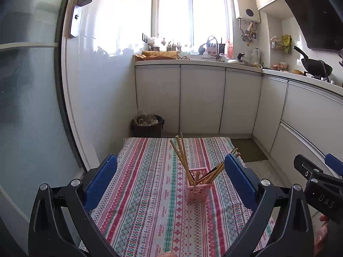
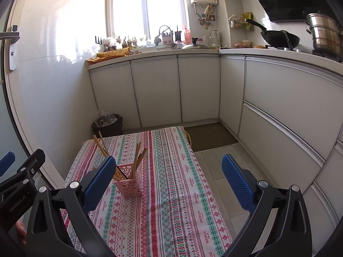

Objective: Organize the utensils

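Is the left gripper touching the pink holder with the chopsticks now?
Apart. In the left wrist view the left gripper is wide open, and striped tablecloth shows between each blue pad and the pink holder.

Bright sun from the window, dark round corners.

Strong daylight comes in through the window (image 1: 191, 12) at the top middle of both views, and the glass looks pure white. The shiny wall (image 1: 107, 21) at upper left glows with glare. The striped tablecloth (image 1: 150, 182) at the bottom is softly lit and sharp, with only faint shadows. Straight lines like the cabinet doors (image 2: 278, 98) bend near the edges. The corners go black. The black hood (image 1: 317, 15) at upper right stays very dark.
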A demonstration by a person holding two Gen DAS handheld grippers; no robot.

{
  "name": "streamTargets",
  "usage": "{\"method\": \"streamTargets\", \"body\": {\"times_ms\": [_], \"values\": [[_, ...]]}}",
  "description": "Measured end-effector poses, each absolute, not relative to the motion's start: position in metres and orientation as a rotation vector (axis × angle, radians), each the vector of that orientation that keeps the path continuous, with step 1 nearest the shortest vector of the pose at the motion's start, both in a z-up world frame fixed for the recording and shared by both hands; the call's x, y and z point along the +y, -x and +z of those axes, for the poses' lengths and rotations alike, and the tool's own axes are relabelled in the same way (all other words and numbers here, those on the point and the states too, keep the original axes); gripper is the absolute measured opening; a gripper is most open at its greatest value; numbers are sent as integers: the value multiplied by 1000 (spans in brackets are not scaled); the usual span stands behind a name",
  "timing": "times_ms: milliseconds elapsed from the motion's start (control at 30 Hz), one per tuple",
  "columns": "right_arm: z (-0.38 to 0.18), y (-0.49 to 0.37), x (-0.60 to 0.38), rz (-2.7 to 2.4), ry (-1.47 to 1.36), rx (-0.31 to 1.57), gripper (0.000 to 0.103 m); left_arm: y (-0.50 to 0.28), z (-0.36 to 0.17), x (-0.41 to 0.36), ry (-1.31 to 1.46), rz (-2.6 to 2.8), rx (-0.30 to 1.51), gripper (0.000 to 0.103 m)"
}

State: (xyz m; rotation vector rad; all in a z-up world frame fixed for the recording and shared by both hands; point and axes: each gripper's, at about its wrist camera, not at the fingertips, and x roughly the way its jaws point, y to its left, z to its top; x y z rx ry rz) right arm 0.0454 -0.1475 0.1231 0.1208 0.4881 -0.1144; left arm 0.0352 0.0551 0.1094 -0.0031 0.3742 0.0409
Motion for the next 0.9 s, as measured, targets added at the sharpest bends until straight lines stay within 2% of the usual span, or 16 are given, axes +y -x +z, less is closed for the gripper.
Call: {"method": "streamTargets", "body": {"times_ms": [267,900], "values": [[103,-21,-147,-152,-118,554,96,-18,89,48,-18,87,483,96],[60,-4,-158,-133,-185,679,96,1,59,42,-26,64,568,96]]}}
